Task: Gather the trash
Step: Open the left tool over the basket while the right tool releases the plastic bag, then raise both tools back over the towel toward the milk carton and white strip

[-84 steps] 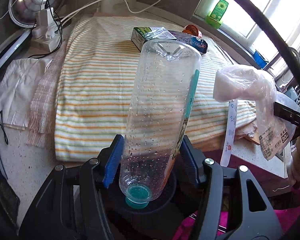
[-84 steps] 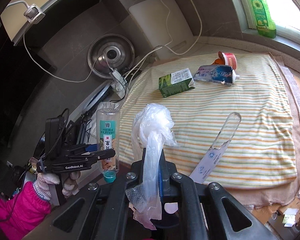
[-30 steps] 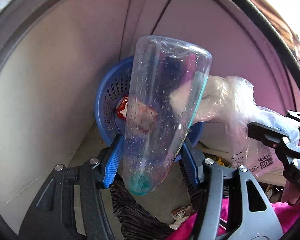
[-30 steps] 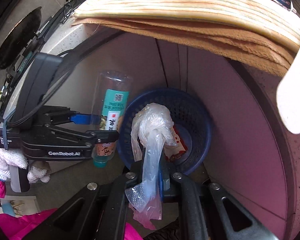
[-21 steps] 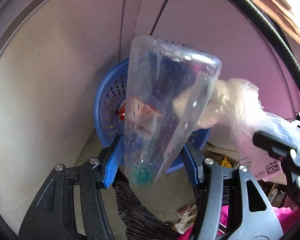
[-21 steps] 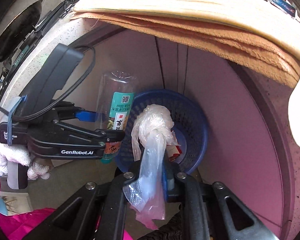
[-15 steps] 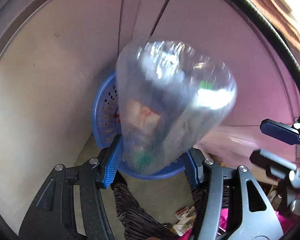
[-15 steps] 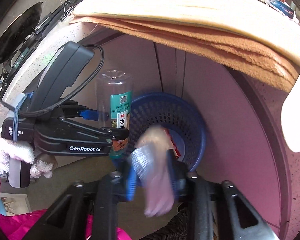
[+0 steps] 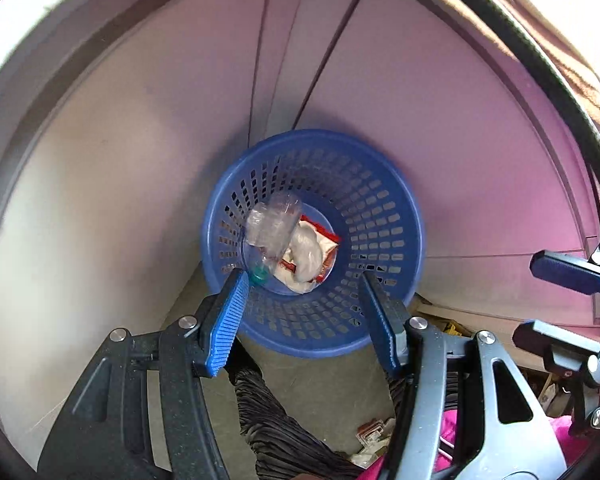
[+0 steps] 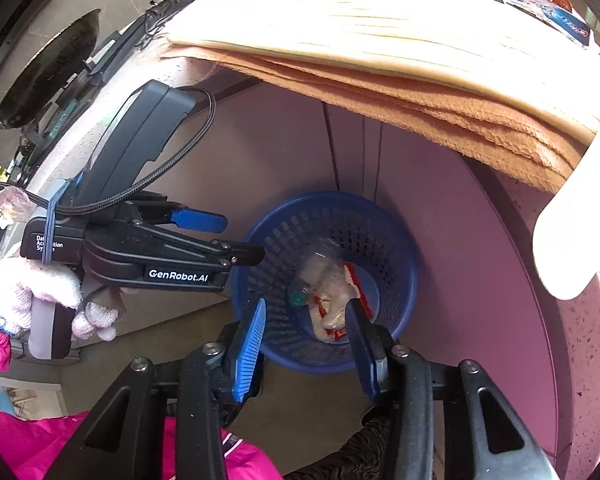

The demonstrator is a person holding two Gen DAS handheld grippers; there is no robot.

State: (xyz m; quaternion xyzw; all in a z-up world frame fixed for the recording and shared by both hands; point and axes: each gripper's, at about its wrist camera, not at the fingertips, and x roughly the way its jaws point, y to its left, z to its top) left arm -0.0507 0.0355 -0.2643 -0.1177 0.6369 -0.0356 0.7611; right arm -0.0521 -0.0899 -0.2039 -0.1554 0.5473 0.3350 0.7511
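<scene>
With the bottle (image 9: 272, 226) and plastic bag (image 9: 306, 254) lying in the blue basket (image 9: 384, 216), the empty left gripper (image 9: 302, 320) stays wide and the right gripper (image 10: 306, 344) (empty too, jaws opening) should lift straight up.

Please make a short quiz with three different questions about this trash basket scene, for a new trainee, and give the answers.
1. True or false: the clear plastic bottle lies inside the blue basket.
2. Multiple choice: what is between the fingers of the left gripper? A) the bottle B) a plastic bag C) nothing
3. Fill in: the bottle's cap has a ____ colour.

Key:
1. True; it rests beside the crumpled plastic bag.
2. C; its jaws stand apart and empty. The right gripper is opening, also empty.
3. Green.
</scene>
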